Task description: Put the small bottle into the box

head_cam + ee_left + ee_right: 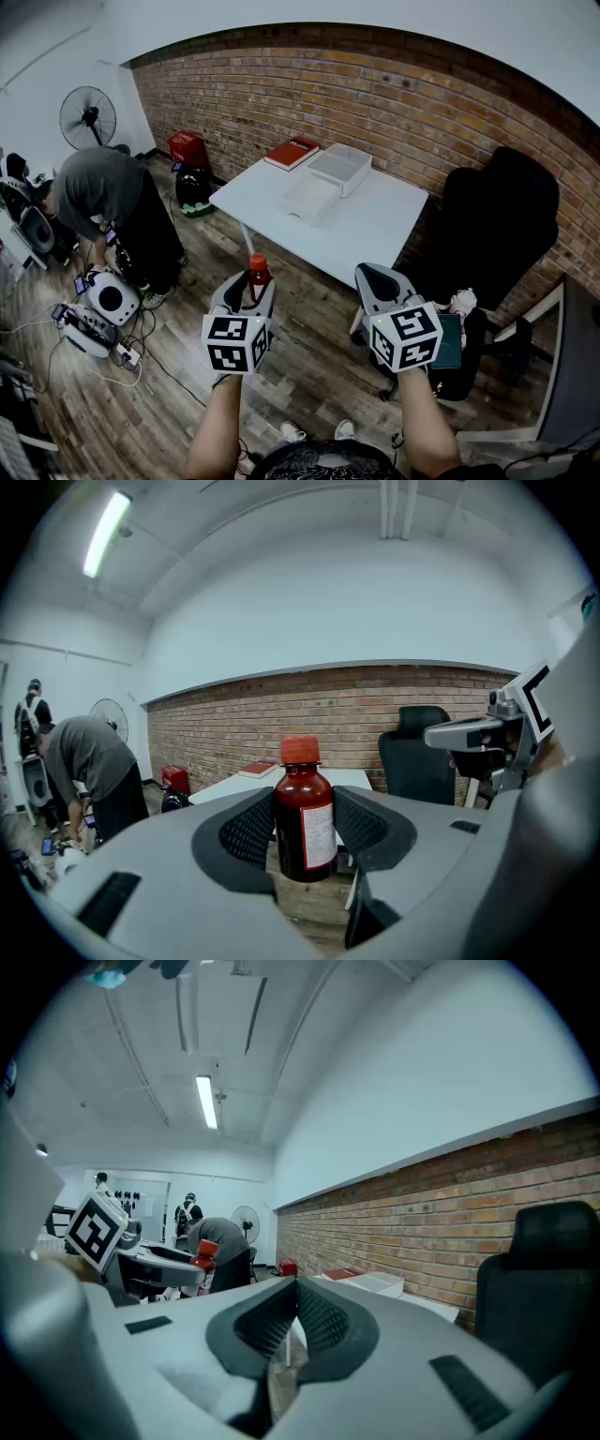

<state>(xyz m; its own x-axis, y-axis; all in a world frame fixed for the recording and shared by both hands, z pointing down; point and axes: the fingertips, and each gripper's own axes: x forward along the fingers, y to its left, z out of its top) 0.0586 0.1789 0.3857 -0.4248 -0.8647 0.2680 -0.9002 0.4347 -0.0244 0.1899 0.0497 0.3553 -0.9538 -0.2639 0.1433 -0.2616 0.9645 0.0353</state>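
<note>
A small brown bottle (259,274) with a red cap stands upright between the pads of my left gripper (255,284), which is shut on it, above the wooden floor in front of the white table (384,230). In the left gripper view the bottle (305,819) fills the gap between the jaws, label to the right. On the table's far side lie a white box (341,167) and a shallow white tray (309,199). My right gripper (379,279) hovers to the right with nothing in it; in its own view the jaws (298,1288) meet at the tips.
A red book (292,152) lies at the table's back corner. A black office chair (497,225) stands right of the table. A person (103,192) bends over gear and cables (98,314) on the floor at left, near a fan (87,117) and a red case (187,147).
</note>
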